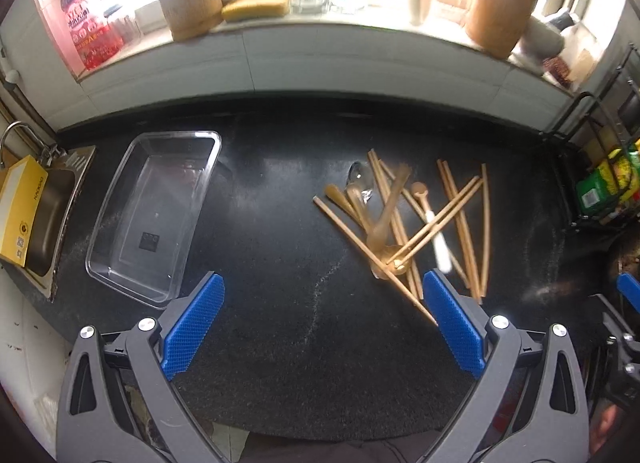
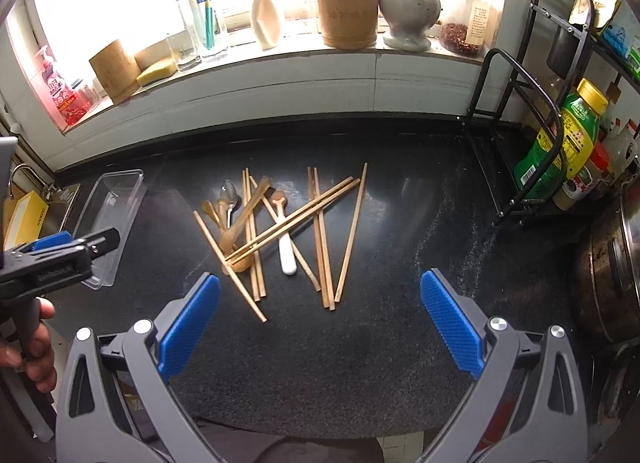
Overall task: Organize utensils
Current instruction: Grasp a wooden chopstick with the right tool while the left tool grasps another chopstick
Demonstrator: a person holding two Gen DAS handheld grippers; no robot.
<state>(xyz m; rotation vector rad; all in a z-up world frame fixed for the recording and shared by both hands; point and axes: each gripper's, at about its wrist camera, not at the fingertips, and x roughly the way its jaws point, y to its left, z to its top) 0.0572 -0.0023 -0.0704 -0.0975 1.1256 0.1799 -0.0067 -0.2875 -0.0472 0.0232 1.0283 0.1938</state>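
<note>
A loose pile of wooden chopsticks (image 1: 464, 219) (image 2: 320, 231), wooden spoons (image 1: 384, 219) (image 2: 240, 223), a metal spoon (image 1: 358, 175) (image 2: 229, 191) and a white-handled spoon (image 1: 438, 243) (image 2: 287, 255) lies on the black counter. A clear plastic tray (image 1: 154, 211) (image 2: 110, 223) sits empty to the left of the pile. My left gripper (image 1: 323, 323) is open above bare counter between tray and pile. My right gripper (image 2: 320, 323) is open just in front of the pile, holding nothing.
A steel sink (image 1: 52, 215) with a yellow box (image 1: 20, 211) lies at the far left. The windowsill holds wooden holders (image 2: 347, 7), glasses, a sponge and a mortar (image 2: 408, 15). A black wire rack (image 2: 520, 135) with bottles and a dark pan (image 2: 612, 271) stand at right.
</note>
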